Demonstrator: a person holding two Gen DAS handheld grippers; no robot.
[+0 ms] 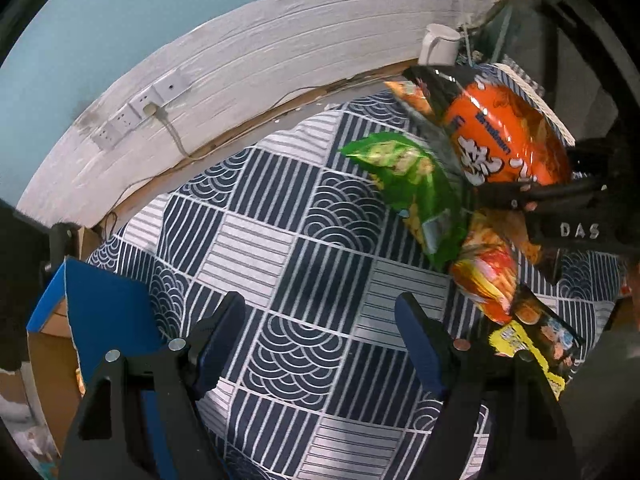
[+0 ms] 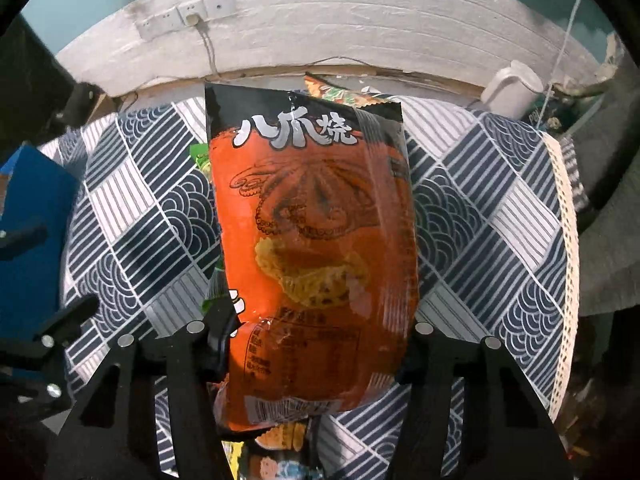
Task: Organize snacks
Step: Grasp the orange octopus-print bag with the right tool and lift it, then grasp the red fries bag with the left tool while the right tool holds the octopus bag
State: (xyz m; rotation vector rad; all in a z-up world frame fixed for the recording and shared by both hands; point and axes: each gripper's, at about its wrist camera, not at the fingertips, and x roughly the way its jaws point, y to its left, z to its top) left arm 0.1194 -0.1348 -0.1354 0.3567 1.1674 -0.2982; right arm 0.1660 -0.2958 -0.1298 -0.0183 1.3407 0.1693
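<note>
Orange "八爪烧" bag point(image 2: 316, 248) clamped in right gripper point(image 2: 316, 344).
Left gripper point(image 1: 320, 328) spread wide, holding nothing; green bag point(image 1: 408, 184) at 1 o'clock.

Dim, even indoor light. Strong fisheye curvature and black vignetting at edges. Glare streaks the orange snack bag point(image 2: 316, 240); green bag point(image 1: 404, 184) motion-blurred.

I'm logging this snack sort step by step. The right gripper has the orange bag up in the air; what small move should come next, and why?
Probably carry the orange octopus-snack bag leftward toward the blue box. The right gripper is clamped on the bag's lower part and it hangs clear of the patterned tablecloth, while the left gripper is open and empty, and the green bag lies unsorted.
</note>
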